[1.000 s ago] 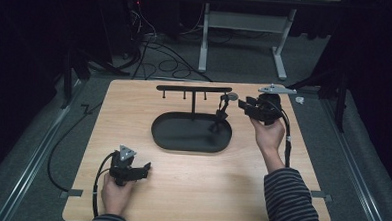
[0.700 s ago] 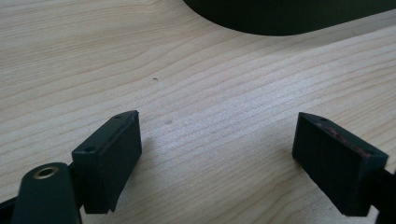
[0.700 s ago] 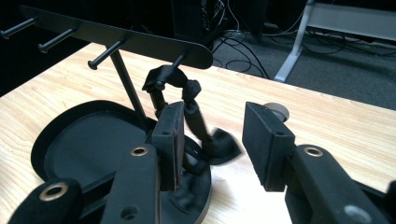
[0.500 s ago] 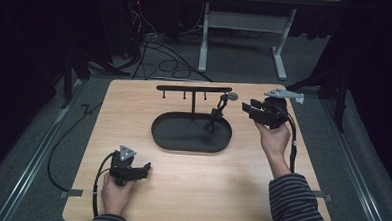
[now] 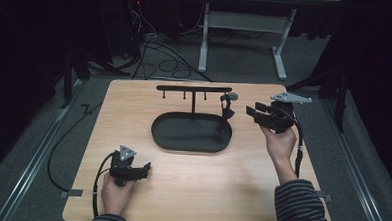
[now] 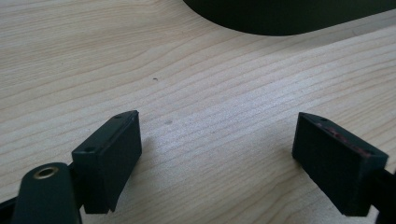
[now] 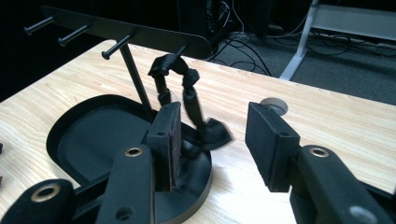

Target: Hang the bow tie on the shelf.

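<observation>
A black stand has an oval base tray (image 5: 183, 136) and a cross bar (image 5: 194, 89) with several pegs. A black linked strap-like item (image 5: 227, 111) hangs from the bar's right end, its lower end at the tray's right rim. My right gripper (image 5: 253, 114) is held just right of it, open and empty. In the right gripper view the item (image 7: 189, 93) dangles beyond the open right gripper (image 7: 212, 116), under the bar (image 7: 140, 32). My left gripper (image 5: 144, 170) rests low at the table's front left, open. In its own view the left gripper (image 6: 217, 123) spans bare wood, the tray's edge (image 6: 289, 14) ahead.
A small grey round disc (image 5: 230, 96) sits in the tabletop behind the stand's right end, also visible as the disc (image 7: 274, 105) past my right jaw. Cables and a white desk frame (image 5: 243, 22) lie on the floor beyond the table.
My right gripper has drawn back to the right and slightly toward the person, away from the hanging item. The left gripper has not moved.
</observation>
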`<state>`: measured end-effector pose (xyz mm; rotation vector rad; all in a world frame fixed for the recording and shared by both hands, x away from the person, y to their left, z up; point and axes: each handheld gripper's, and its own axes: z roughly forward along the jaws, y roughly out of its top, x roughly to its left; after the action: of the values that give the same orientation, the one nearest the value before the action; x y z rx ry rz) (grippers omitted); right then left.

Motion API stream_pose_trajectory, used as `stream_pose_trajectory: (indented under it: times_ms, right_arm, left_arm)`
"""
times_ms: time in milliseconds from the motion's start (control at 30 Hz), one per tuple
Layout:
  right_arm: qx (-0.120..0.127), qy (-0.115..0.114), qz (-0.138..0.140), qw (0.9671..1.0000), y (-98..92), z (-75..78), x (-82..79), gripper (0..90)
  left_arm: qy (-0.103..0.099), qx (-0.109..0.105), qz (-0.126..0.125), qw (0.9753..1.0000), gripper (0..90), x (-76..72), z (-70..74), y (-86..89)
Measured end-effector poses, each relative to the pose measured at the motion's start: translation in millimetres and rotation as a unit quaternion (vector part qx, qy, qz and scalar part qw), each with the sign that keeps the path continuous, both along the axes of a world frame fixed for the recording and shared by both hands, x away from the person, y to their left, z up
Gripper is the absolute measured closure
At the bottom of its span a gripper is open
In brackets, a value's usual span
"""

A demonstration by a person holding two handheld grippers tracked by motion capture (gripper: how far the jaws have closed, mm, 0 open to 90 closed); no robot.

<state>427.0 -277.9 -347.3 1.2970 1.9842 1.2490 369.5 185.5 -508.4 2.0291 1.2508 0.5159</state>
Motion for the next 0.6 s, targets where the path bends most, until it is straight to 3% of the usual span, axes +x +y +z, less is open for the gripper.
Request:
stream_pose_trajectory:
  times_ms: [600]
  right_arm:
    - [0.014, -0.01, -0.008, 0.9998, -21.7, -2.3, -17.7, 56.0]
  left_arm:
    - [0.0, 0.0, 0.0, 1.0, 16.2, 0.0, 0.0, 0.0]
